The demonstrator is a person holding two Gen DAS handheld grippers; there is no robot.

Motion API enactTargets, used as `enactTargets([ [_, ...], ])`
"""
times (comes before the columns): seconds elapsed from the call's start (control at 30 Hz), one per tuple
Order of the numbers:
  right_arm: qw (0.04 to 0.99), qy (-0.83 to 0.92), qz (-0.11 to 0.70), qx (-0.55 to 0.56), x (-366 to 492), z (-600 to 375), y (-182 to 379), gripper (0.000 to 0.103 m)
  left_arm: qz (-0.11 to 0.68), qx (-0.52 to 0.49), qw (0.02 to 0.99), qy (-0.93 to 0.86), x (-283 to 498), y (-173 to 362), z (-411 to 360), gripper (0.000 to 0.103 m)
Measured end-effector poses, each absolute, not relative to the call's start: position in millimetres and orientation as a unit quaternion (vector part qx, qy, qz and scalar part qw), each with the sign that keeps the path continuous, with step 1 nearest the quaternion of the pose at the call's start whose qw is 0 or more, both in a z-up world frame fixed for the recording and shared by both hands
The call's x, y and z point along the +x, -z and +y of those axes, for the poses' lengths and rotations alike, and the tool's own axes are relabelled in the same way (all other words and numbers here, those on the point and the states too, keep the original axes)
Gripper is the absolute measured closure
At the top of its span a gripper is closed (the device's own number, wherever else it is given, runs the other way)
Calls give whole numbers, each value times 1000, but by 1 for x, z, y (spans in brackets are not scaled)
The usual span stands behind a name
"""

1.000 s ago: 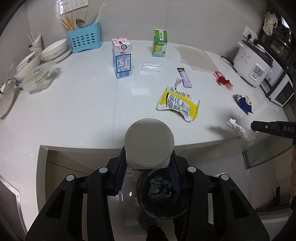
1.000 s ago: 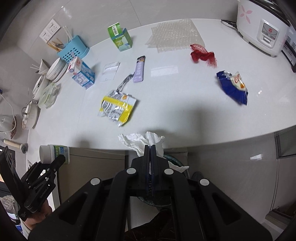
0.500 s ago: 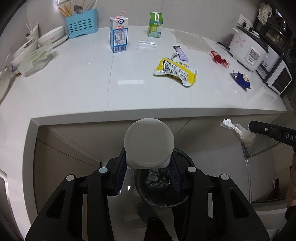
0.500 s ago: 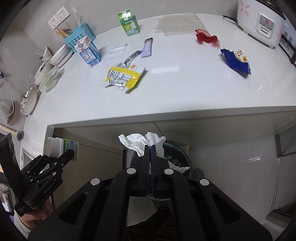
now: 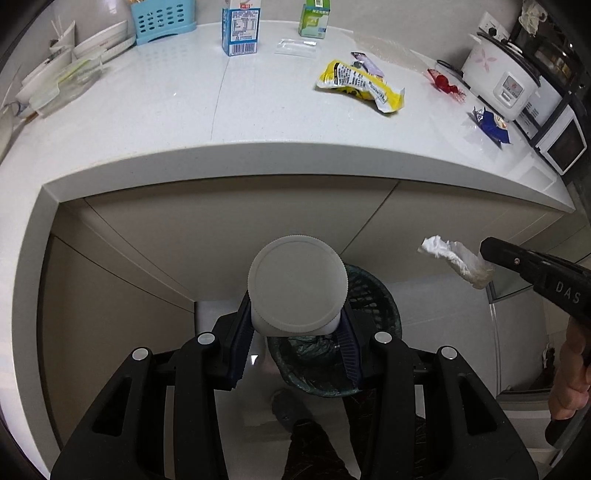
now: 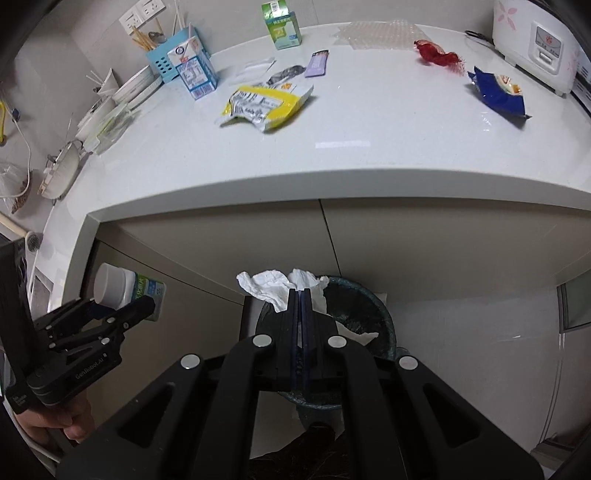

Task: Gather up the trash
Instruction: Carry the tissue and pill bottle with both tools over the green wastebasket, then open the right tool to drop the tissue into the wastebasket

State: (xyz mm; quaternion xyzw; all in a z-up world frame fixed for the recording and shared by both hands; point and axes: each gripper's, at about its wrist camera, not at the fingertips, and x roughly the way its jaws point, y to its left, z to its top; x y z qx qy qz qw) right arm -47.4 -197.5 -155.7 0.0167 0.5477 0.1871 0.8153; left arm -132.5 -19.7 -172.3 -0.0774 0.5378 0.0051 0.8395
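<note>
My left gripper [image 5: 295,325] is shut on a white plastic bottle [image 5: 297,284] with a ribbed cap, held above the dark mesh trash bin [image 5: 384,306] on the floor. In the right wrist view the same bottle [image 6: 118,286] shows a green label, sideways in the left gripper [image 6: 122,306]. My right gripper [image 6: 301,291] is shut on a crumpled white tissue [image 6: 273,286], just above the bin [image 6: 373,306]. From the left wrist view the tissue [image 5: 454,258] hangs off the right gripper's tip to the right of the bin.
The white counter [image 5: 258,122] above carries a yellow wrapper [image 5: 360,85], a blue snack bag [image 6: 496,92], red netting [image 6: 439,55], a purple packet [image 6: 317,62], a milk carton [image 6: 194,72] and a green carton [image 6: 282,26]. A rice cooker [image 5: 502,79] stands at the right. Cabinet fronts stand behind the bin.
Both grippers have come down from counter height to in front of the cabinets, closer to the bin. The bottle and tissue stay gripped.
</note>
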Motion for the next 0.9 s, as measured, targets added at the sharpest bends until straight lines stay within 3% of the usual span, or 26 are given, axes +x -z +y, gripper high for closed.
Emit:
enactTargets([
  [0.9, 772, -186, 606, -37, -53, -159, 246, 102, 563, -98, 820, -4, -148, 197, -10, 62],
])
